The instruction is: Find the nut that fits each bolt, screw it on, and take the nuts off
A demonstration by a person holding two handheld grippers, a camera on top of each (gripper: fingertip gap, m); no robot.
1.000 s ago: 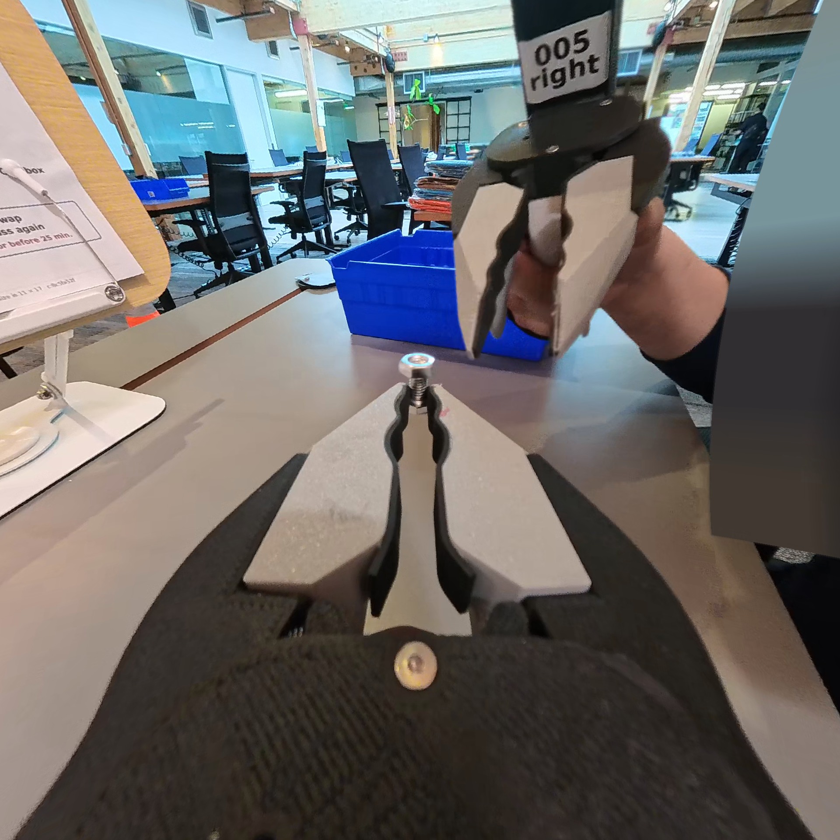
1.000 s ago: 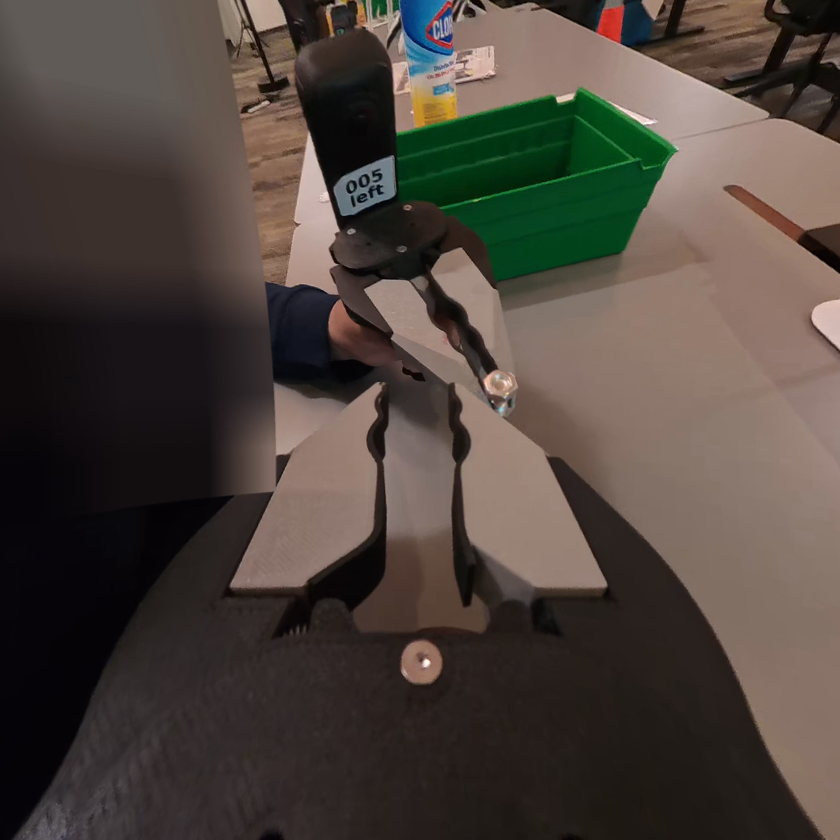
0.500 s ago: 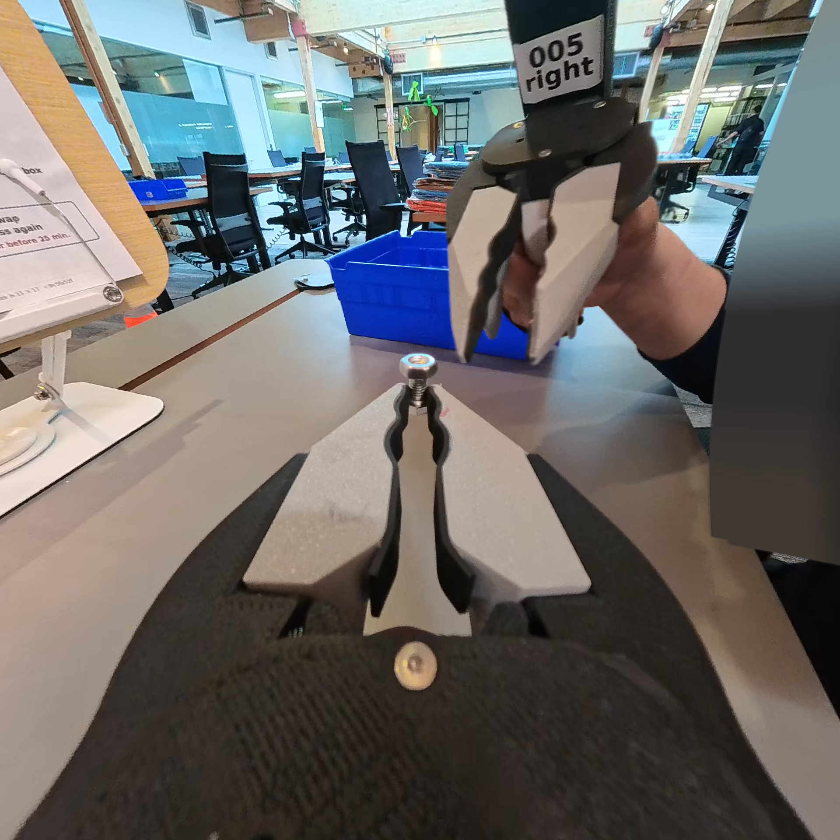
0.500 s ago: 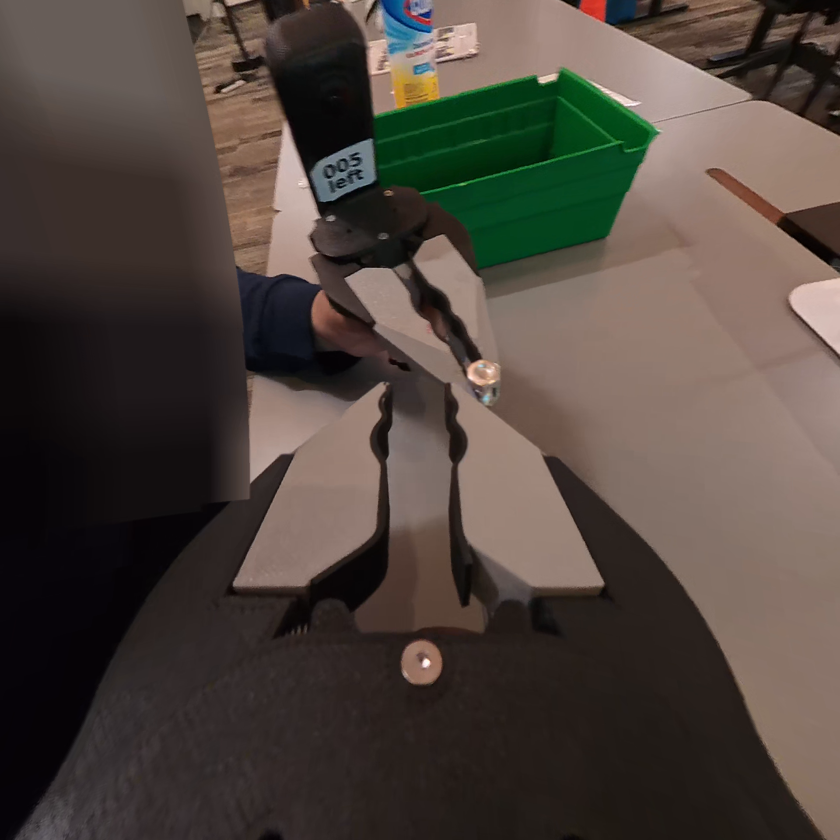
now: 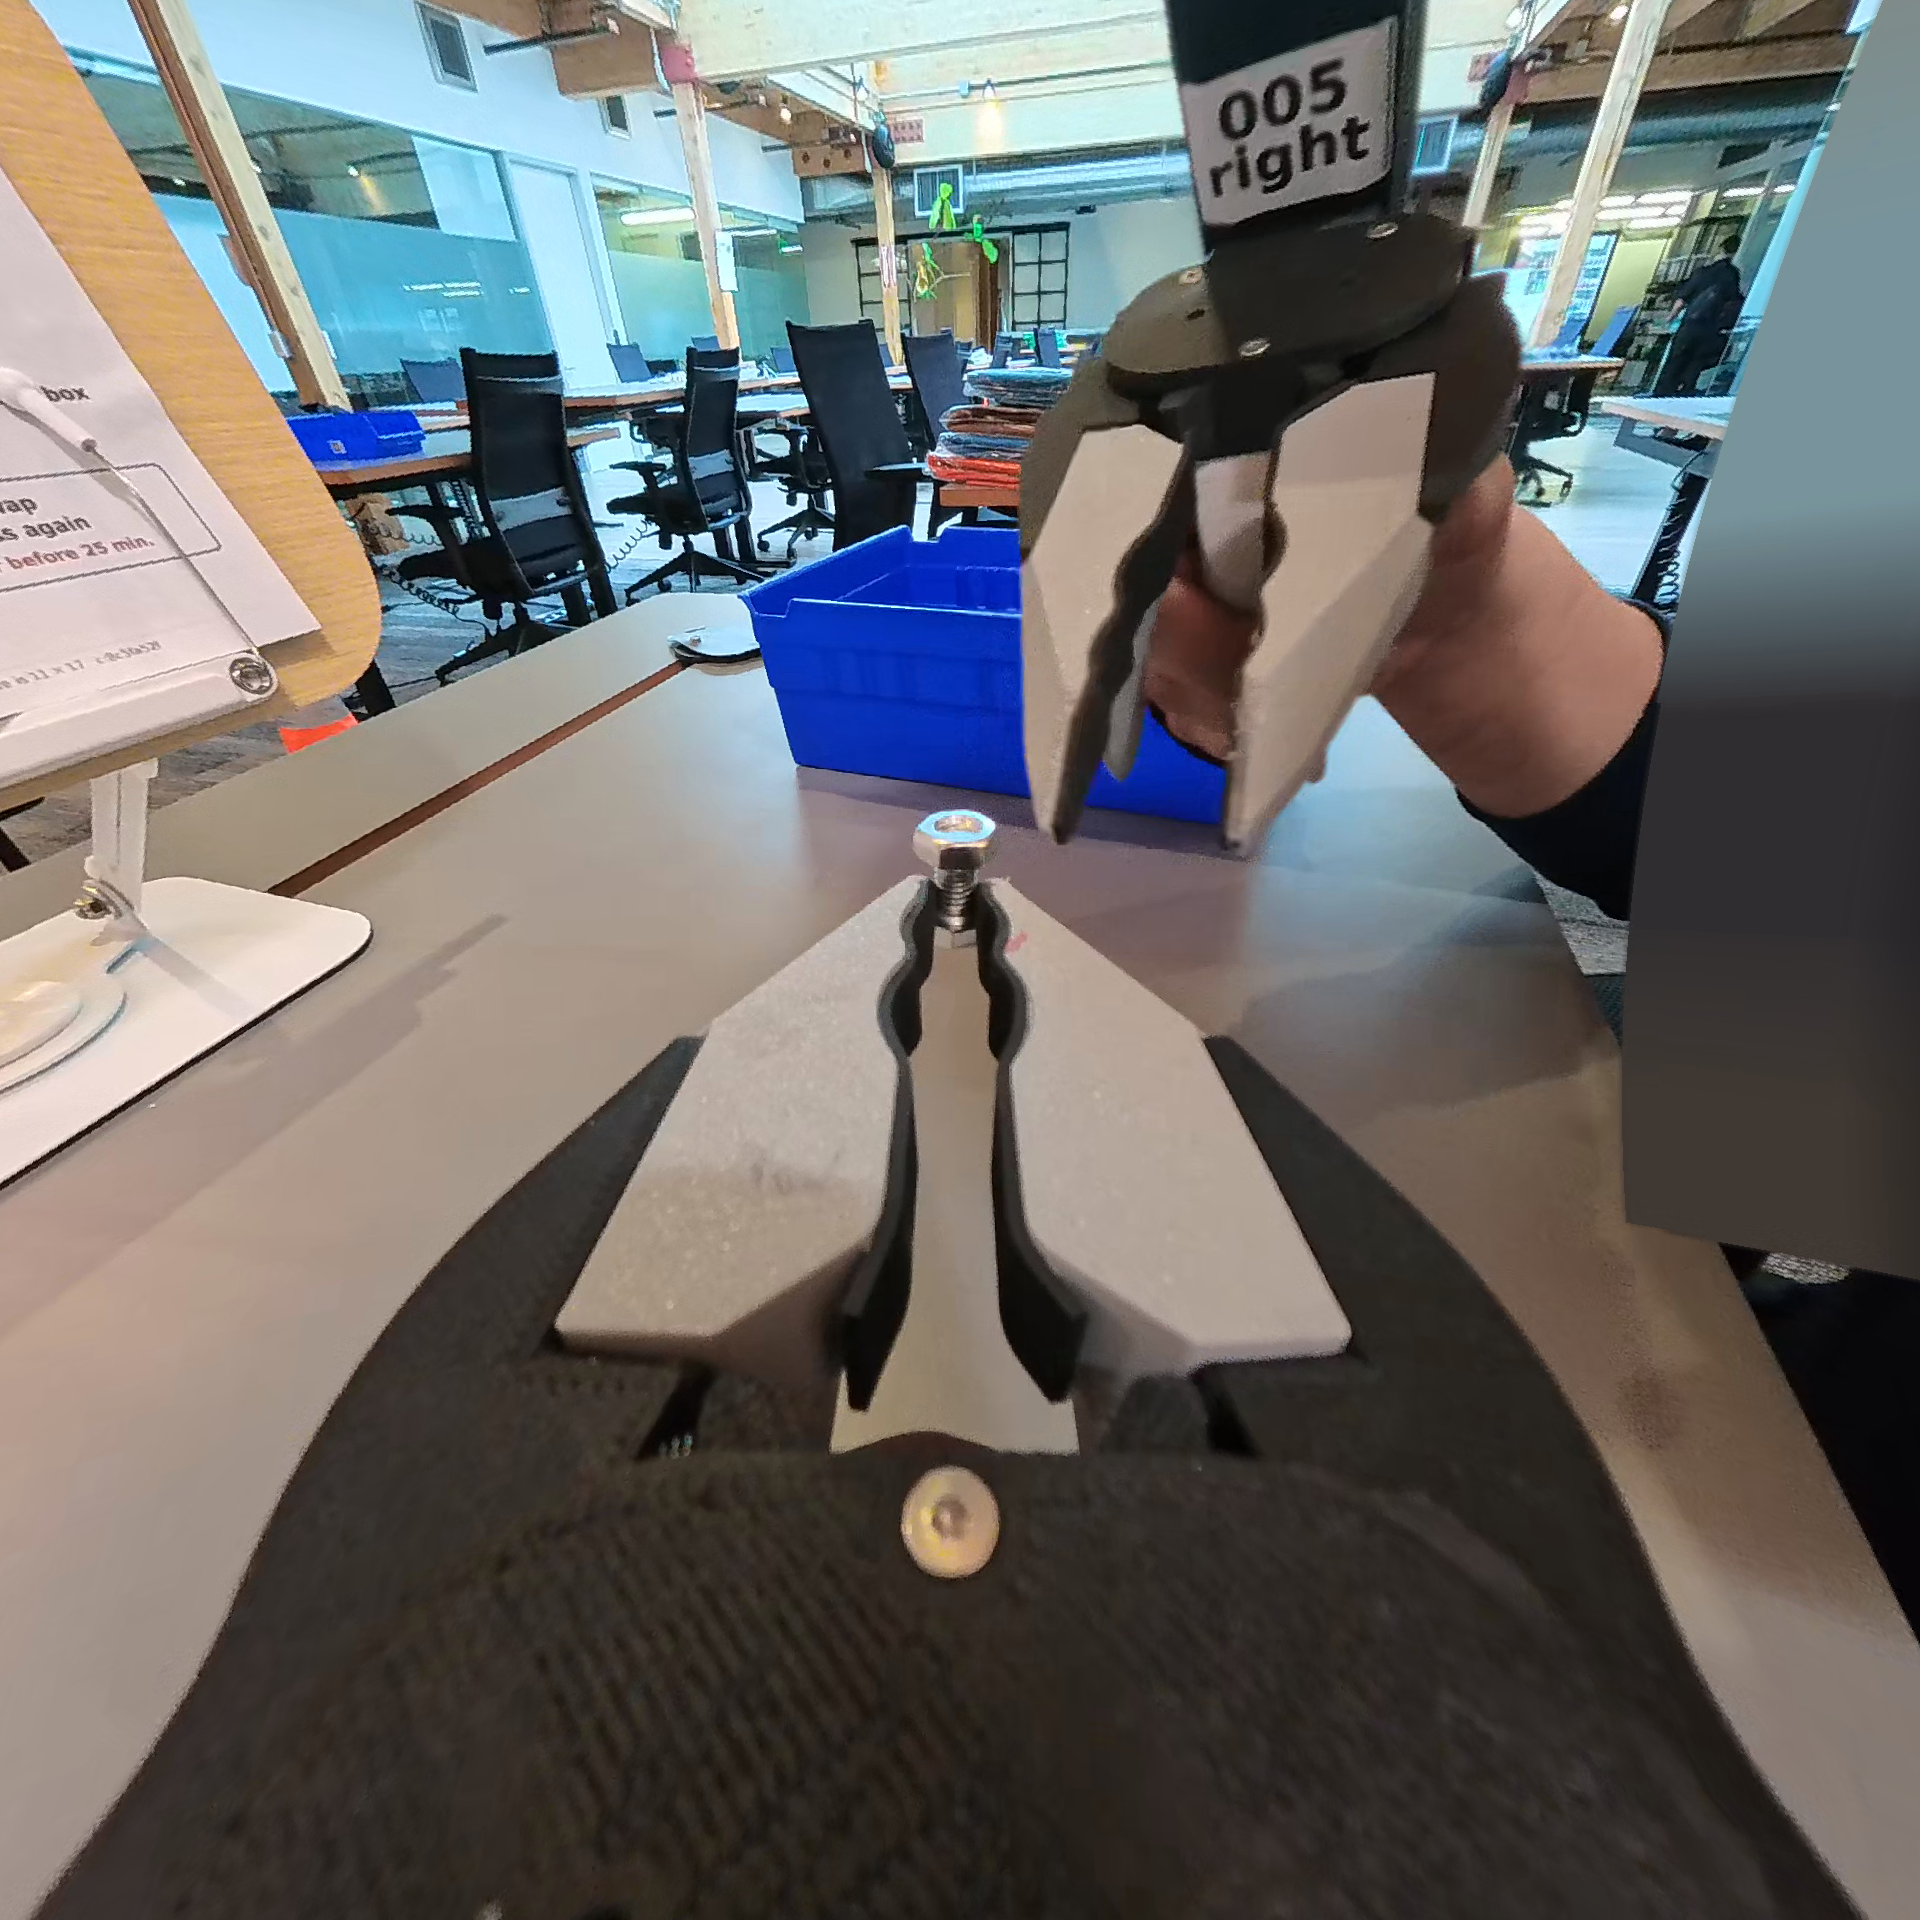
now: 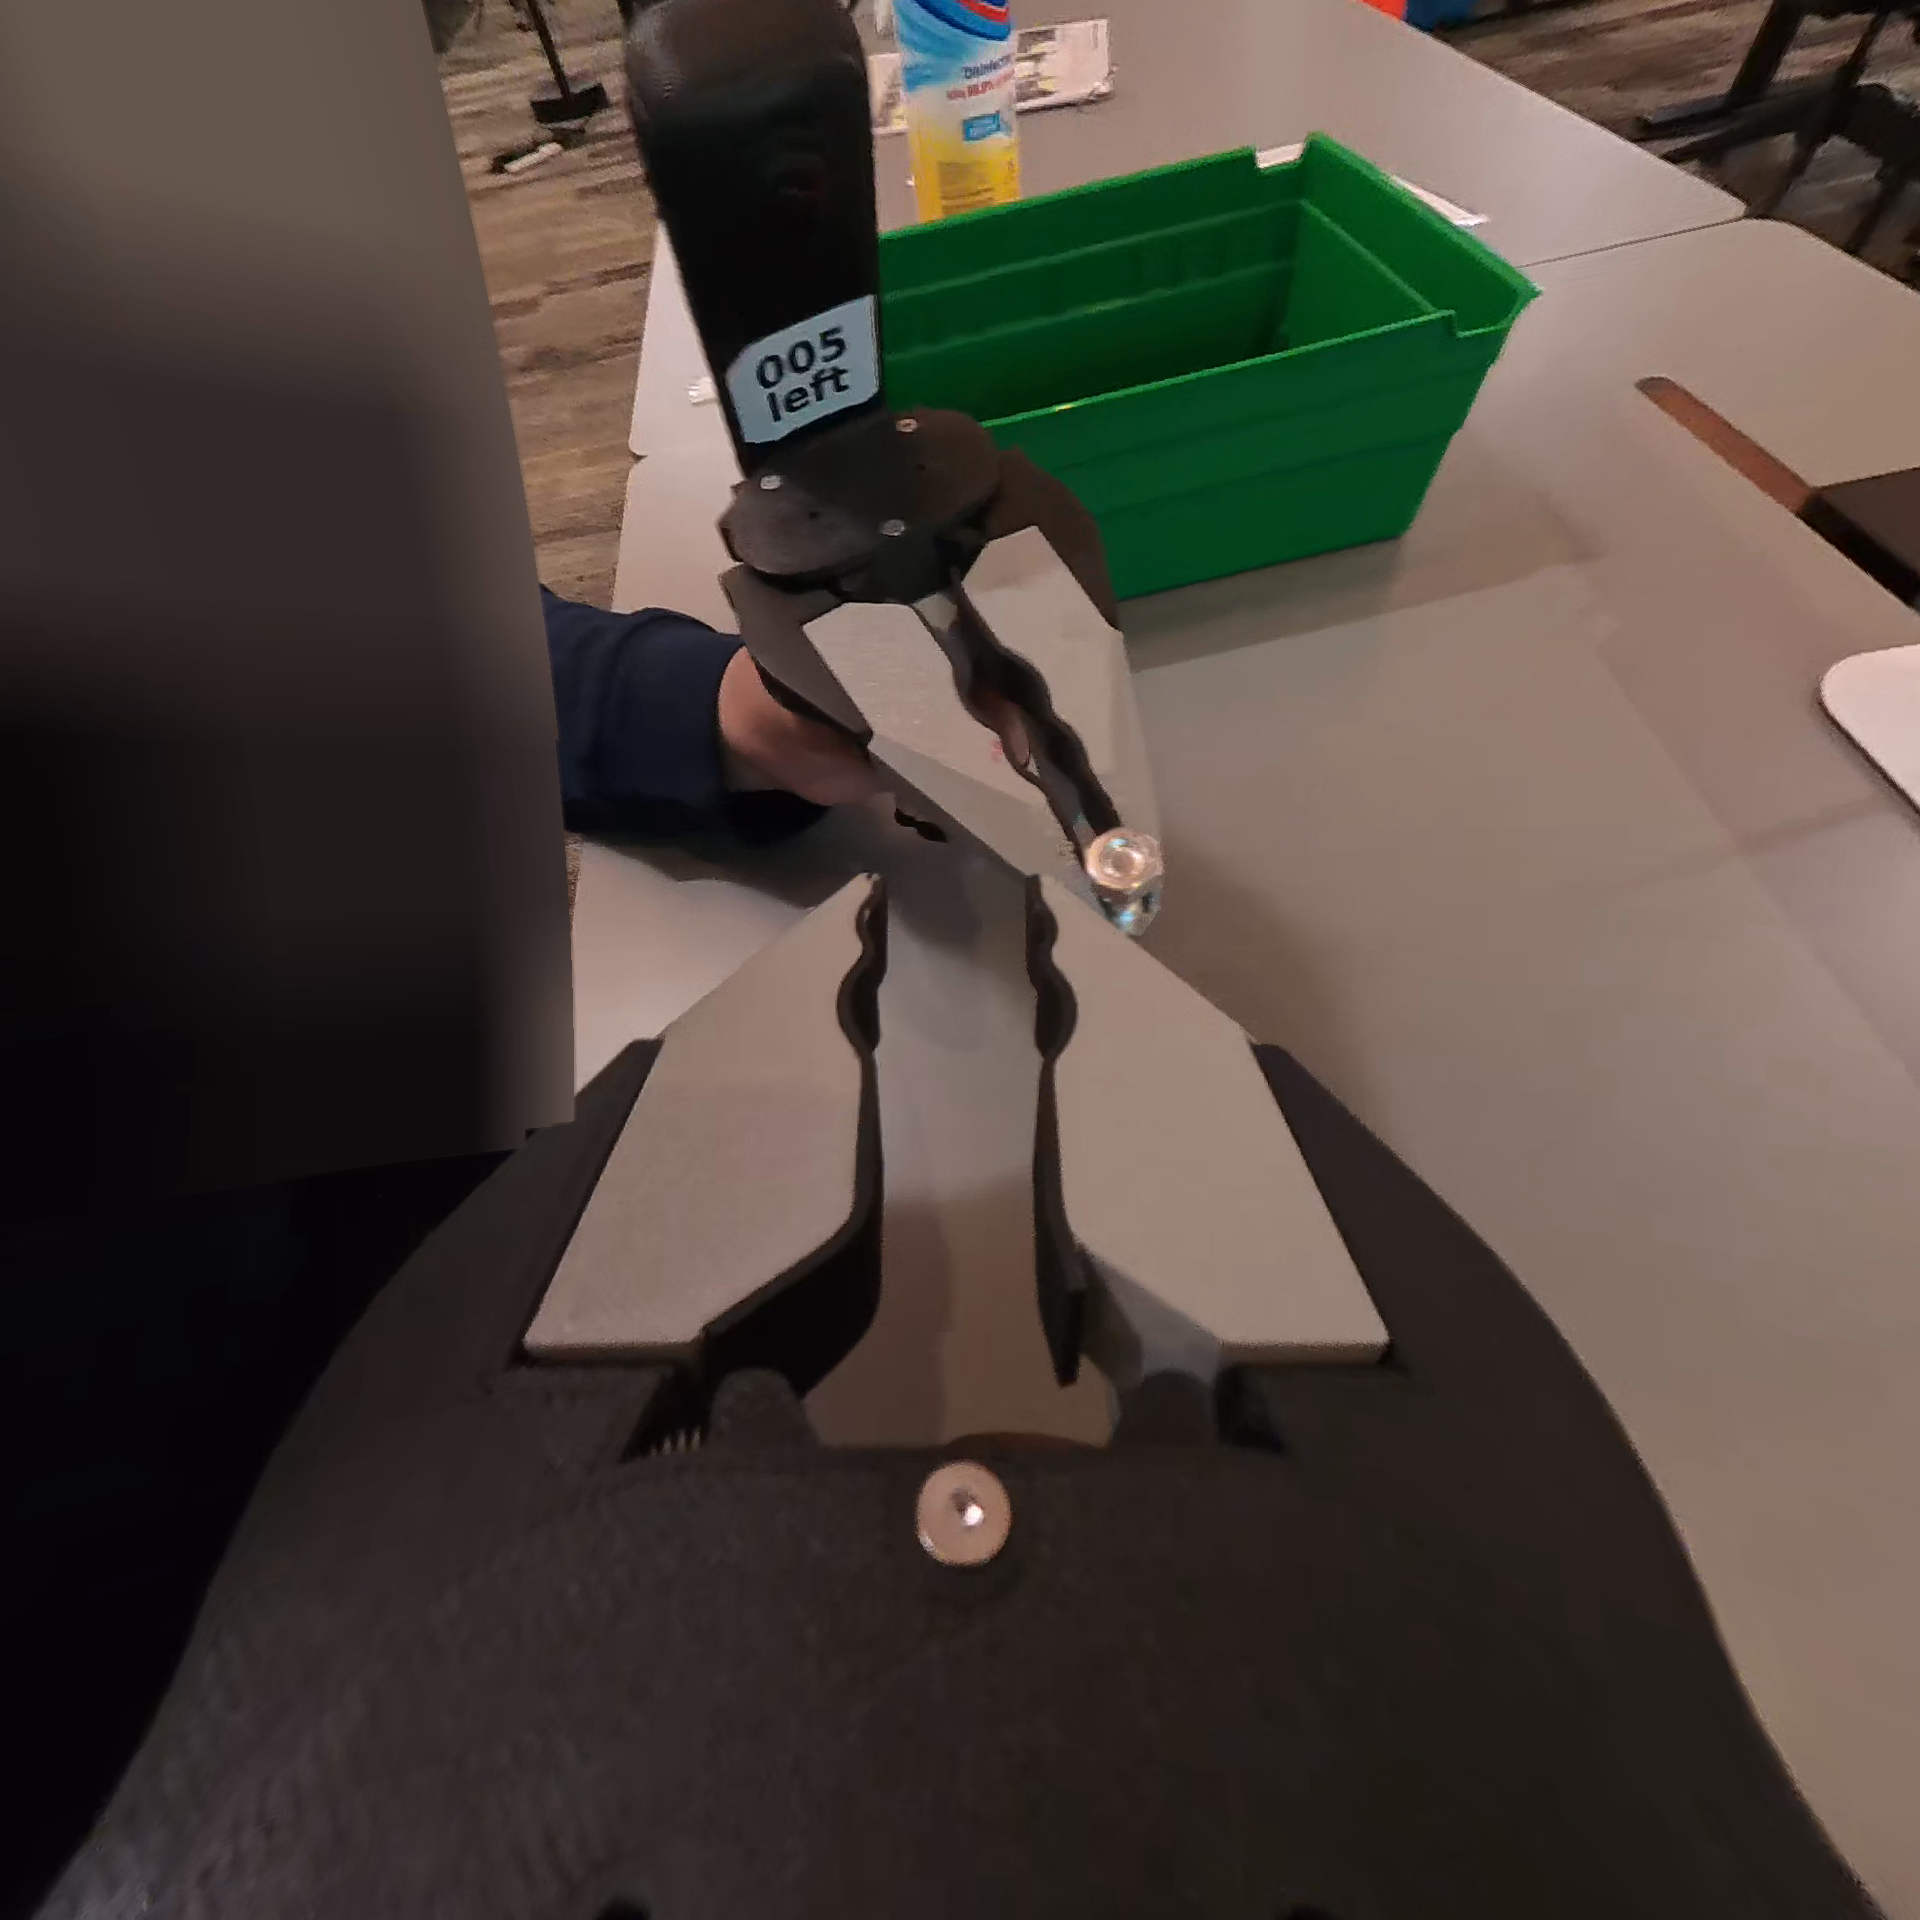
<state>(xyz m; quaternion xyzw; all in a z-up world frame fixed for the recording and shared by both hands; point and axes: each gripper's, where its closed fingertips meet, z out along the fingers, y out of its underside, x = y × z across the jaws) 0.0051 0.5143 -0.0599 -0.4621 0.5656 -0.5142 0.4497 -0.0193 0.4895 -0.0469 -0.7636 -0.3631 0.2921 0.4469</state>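
Note:
My left gripper [image 5: 954,914] is shut on a small silver bolt [image 5: 952,894] and holds it upright above the grey table [image 5: 623,852]. A hex nut [image 5: 954,837] sits on the bolt's upper end. My right gripper [image 5: 1143,831] hangs point-down just right of and slightly above the nut, jaws open and empty. In the right wrist view my right gripper [image 6: 954,894] is open. The left gripper [image 6: 1091,831] slants in from behind with the nut [image 6: 1122,868] just past my right fingertip [image 6: 1049,914].
A blue bin [image 5: 894,665] stands behind the grippers. A green bin [image 6: 1195,416] stands farther back in the right wrist view, with a bottle [image 6: 961,104] behind it. A white stand [image 5: 156,966] holding a paper sheet is at the left. Left and right tips are no more than a few centimetres apart.
My right gripper has shifted slightly left, nearer the nut. My left gripper still holds the bolt in the same place.

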